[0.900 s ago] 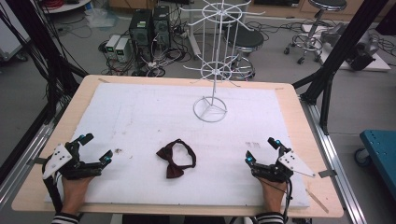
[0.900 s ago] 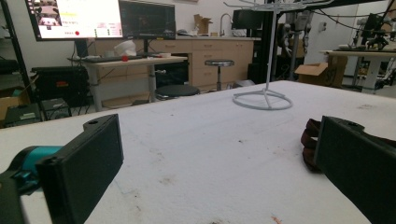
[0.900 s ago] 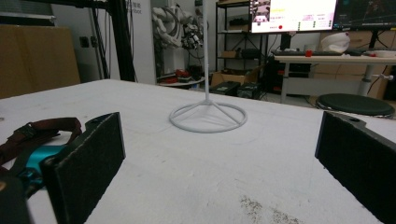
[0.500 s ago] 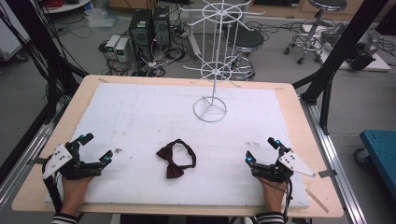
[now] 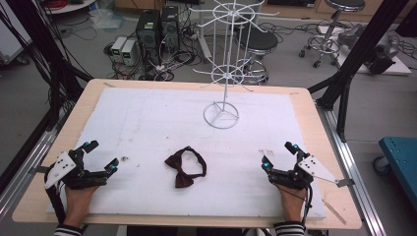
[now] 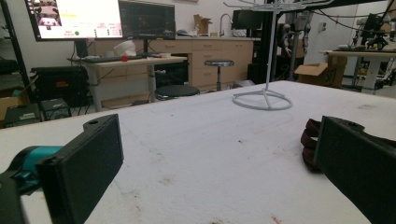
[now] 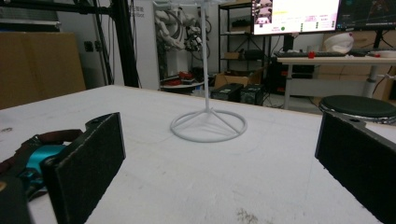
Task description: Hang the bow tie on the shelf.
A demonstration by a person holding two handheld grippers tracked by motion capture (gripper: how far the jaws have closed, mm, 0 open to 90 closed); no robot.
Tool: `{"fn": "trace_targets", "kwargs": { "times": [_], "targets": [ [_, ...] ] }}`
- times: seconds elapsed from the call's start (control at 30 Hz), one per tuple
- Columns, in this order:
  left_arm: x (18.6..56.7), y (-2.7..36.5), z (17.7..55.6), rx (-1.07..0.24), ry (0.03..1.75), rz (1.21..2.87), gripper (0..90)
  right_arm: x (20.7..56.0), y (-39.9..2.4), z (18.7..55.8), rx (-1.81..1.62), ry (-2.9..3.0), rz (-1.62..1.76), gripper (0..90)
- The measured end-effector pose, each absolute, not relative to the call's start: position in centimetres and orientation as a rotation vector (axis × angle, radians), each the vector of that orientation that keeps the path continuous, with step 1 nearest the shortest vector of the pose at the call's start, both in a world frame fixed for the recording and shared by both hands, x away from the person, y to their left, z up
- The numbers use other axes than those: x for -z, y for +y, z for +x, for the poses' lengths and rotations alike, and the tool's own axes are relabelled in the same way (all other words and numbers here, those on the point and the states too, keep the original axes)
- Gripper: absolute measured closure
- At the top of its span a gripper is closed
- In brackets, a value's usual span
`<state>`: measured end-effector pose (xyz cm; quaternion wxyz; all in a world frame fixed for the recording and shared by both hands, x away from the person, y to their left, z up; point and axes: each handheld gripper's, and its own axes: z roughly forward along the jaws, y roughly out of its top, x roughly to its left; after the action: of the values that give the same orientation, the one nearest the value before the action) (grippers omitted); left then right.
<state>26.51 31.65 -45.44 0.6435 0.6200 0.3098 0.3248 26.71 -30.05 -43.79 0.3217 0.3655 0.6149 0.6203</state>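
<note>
bow tie (image 5: 185, 167) looks soft, light, floppy | grab the middle knot imo | left tongs (image 5: 101, 157) wide, empty | right tongs (image 5: 278, 155) wide, empty too

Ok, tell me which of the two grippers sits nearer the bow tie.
The left gripper, though only slightly. The bow tie lies a little left of the table's middle, so its gap to the right gripper looks somewhat wider. Neither touches it.

Grey floor (image 5: 295, 69), black stools (image 5: 258, 42), computer towers (image 5: 157, 24), lit monitors (image 6: 77, 18) beyond wooden cabinets (image 6: 205, 60).
</note>
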Motion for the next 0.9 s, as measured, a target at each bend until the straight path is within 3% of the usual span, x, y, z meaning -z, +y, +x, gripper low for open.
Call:
{"fn": "trace_targets", "kwargs": {
  "times": [0.63, 0.9],
  "targets": [
    [45.4, 31.6, 26.5, -0.738, 0.707, 1.407, 1.8, 36.2, -27.4, 29.1, -1.571, 1.908, 0.846, 0.9],
    [45.4, 31.6, 26.5, -0.739, 0.707, 1.408, 1.8, 34.6, -25.3, 30.6, -1.556, 2.027, 0.781, 0.9]
  ]
}}
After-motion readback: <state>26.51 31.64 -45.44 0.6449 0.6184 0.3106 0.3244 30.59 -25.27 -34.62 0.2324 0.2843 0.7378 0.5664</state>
